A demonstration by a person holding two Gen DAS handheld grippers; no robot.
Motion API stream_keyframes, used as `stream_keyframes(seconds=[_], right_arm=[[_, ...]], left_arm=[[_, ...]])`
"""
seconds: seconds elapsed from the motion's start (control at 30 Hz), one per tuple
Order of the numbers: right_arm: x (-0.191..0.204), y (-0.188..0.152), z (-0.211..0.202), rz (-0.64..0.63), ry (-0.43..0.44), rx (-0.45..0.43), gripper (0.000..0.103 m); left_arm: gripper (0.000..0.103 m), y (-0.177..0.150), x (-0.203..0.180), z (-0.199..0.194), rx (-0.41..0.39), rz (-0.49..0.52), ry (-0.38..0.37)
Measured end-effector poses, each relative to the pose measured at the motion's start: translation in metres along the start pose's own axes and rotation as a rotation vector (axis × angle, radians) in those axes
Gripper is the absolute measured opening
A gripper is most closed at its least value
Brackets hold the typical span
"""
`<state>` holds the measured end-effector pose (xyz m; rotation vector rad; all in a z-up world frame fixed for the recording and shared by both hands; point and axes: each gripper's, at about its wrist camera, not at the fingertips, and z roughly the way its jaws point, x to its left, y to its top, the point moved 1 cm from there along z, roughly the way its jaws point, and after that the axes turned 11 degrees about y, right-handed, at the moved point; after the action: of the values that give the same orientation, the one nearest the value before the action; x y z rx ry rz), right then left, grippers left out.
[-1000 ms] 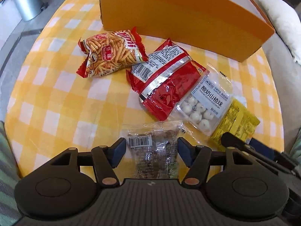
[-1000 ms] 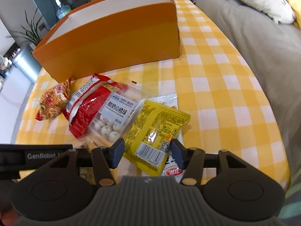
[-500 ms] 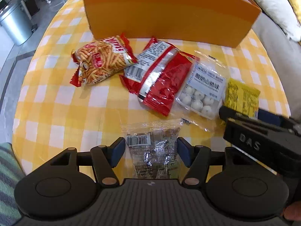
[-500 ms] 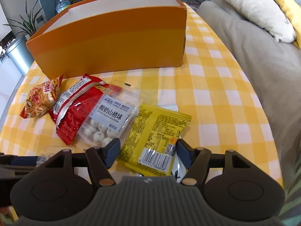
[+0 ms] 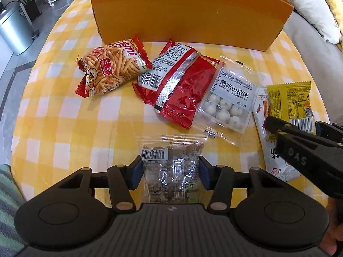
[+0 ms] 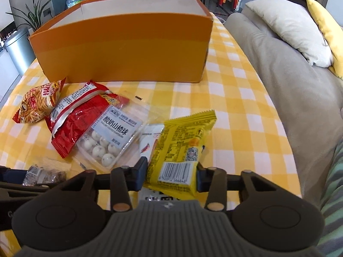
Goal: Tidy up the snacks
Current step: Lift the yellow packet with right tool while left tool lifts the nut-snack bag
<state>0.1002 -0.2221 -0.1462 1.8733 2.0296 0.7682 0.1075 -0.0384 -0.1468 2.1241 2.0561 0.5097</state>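
On the yellow-and-white checked tablecloth [image 5: 64, 111] six snack packs lie in front of an open orange cardboard box [image 6: 122, 49], which stands at twelve o'clock in both wrist views. Between the left gripper [image 5: 170, 172] pads sits a clear packet of brown nut pieces [image 5: 171, 171], barcode up; the jaws have just been closing and the blue pads now touch or nearly touch its two long edges, though whether they truly pinch it I cannot tell. That packet lies flat on the cloth at six o'clock of the left view. At eleven o'clock from it is the orange-red bag of stick crisps [image 5: 111, 70], and at twelve the red foil bag [image 5: 178, 90], back side up, its corner tucked under the crisps. A clear pouch of white yogurt-coated balls [image 5: 227, 100] overlaps the red bag's right edge, at one o'clock.

The right gripper [image 6: 171, 176] has just been closing too, and its pads press the lower, barcoded end of the yellow packet [image 6: 182, 147], whose upper end tilts up and away toward one o'clock. Under the yellow packet a white wrapper with red print [image 6: 150, 141] lies on the cloth, just beside the ball pouch. In the left view the right gripper's black body comes in at three to four o'clock. A grey sofa [image 6: 289, 90] with a cream cushion [image 6: 289, 27] runs along the table's right side
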Motion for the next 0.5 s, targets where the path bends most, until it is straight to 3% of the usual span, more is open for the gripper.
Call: stream_keyframes(seconds=[0.03,0.07,0.13,0.5], right_arm=[[0.000,0.000,-0.002,0.000,0.004,-0.003,0.032],[0.000,0.000,-0.004,-0.003,0.008,-0.005,0.014],[0.001,0.000,-0.009,-0.015,0.021,-0.010,0.007],[-0.014,-0.011,-0.032,0.028,0.063,-0.011,0.006]], left_arm=[[0.057,0.000,0.001,-0.001,0.006,0.004,-0.001],[0.057,0.000,0.001,-0.001,0.002,0.004,-0.002],[0.056,0.000,0.001,-0.002,-0.003,0.005,-0.003],[0.054,0.000,0.005,-0.018,-0.047,-0.024,-0.042]])
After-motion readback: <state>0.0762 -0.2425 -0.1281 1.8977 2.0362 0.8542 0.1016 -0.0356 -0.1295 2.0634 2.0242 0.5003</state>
